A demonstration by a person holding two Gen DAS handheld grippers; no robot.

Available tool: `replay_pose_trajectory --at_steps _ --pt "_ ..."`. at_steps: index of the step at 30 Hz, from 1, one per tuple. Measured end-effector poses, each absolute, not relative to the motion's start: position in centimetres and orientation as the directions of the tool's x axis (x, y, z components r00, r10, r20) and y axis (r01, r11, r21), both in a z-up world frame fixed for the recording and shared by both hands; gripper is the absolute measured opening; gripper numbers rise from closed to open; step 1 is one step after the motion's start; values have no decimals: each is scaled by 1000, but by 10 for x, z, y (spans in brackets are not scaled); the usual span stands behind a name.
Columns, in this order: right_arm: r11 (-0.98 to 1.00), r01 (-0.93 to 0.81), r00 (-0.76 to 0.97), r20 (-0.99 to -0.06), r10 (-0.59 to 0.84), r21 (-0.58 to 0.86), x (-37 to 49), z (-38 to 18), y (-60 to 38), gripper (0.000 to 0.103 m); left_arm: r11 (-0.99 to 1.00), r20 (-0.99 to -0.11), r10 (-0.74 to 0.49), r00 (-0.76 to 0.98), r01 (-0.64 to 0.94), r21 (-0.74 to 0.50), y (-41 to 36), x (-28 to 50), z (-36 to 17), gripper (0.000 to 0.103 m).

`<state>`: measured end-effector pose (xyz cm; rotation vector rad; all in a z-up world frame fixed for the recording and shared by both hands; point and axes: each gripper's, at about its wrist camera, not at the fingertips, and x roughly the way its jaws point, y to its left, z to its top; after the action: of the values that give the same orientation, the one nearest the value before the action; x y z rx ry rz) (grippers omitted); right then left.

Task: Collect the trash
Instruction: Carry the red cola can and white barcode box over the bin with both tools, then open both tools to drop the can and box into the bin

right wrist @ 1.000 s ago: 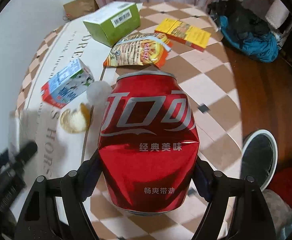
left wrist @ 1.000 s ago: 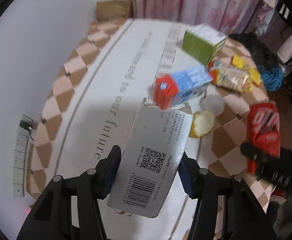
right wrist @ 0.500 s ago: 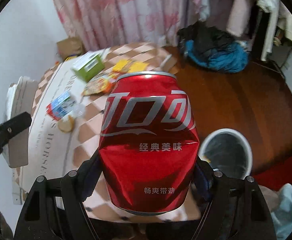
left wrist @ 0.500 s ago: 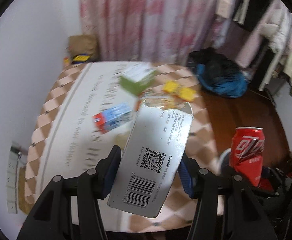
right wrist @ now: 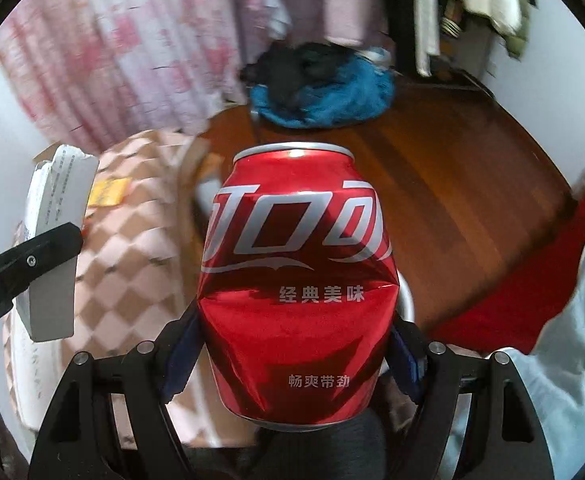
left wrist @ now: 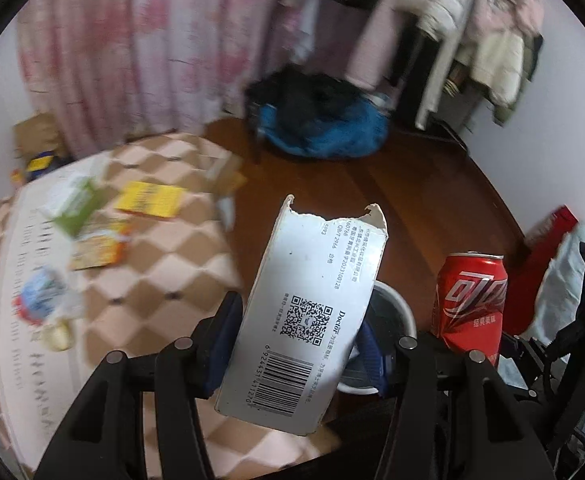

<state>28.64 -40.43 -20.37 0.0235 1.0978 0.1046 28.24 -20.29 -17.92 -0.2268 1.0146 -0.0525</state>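
Observation:
My left gripper point(left wrist: 294, 330) is shut on a torn white carton point(left wrist: 308, 312) with a QR code and barcode, held upright above the table's edge. Behind the carton, a white-rimmed trash bin point(left wrist: 396, 312) stands on the floor, mostly hidden. My right gripper point(right wrist: 292, 344) is shut on a dented red cola can point(right wrist: 296, 280), which fills the right wrist view. The same cola can point(left wrist: 470, 304) shows at the right of the left wrist view, and the carton point(right wrist: 54, 240) at the left of the right wrist view. A sliver of the bin point(right wrist: 406, 304) peeks out beside the can.
A checkered table point(left wrist: 160, 280) at the left carries a green box point(left wrist: 76, 204), a yellow packet point(left wrist: 150, 200), a snack bag point(left wrist: 98, 250) and a blue-red carton point(left wrist: 38, 296). A blue and black clothes heap point(left wrist: 320, 120) lies on the wooden floor point(left wrist: 432, 208). Pink curtains hang behind.
Both grippers have swung right, away from the table and toward the floor, each with its load. The bin has come closer and now sits just behind the carton.

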Motion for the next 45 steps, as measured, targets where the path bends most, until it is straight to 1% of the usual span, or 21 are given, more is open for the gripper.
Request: replay_pose_trajectory --at_steps 6,9,14,20,21,23,24,25,28,30,31,37,45 --pt "996 38 369 -928 56 75 323 -253 -465 81 955 -868 -266 419 -10 -297 -253 332 -224 52" --pt "992 85 314 -947 63 94 339 -284 -486 81 938 -881 -324 346 -5 -347 -273 351 -252 52" --pt "983 146 239 -968 72 109 356 -334 -510 81 924 -897 -372 240 6 -382 -301 373 -298 52" --pt "973 189 160 -982 102 132 366 -378 -525 81 913 -903 -403 152 -8 -409 -319 385 -327 53" --pt "971 199 149 -983 103 132 367 -383 -527 81 912 -904 -405 139 -13 -410 -321 387 -331 56" --pt "968 204 137 -984 118 144 367 -389 -531 82 908 -902 -412 127 -27 -418 -320 389 -335 70" --pt "967 206 128 -984 123 148 368 -393 -531 82 906 -902 -415 122 -32 -421 -320 389 -337 88" --pt "967 209 125 -984 124 148 369 -396 -531 82 906 -902 -415 119 -34 -421 -320 390 -338 95" --pt "962 213 111 -983 148 169 372 -404 -532 83 917 -914 -391 111 -40 -397 -321 390 -339 95" --pt "961 219 97 -983 154 172 373 -407 -531 101 928 -924 -365 111 -37 -371 -319 389 -337 95" --pt "960 222 94 -984 154 171 372 -406 -531 103 935 -931 -346 117 -35 -352 -317 388 -337 95" --pt "972 208 73 -993 95 109 364 -389 -528 103 983 -962 -177 207 -12 -184 -303 374 -319 95" --pt "985 162 56 -997 47 55 336 -347 -515 103 995 -962 -88 260 -18 -96 -289 348 -290 95"
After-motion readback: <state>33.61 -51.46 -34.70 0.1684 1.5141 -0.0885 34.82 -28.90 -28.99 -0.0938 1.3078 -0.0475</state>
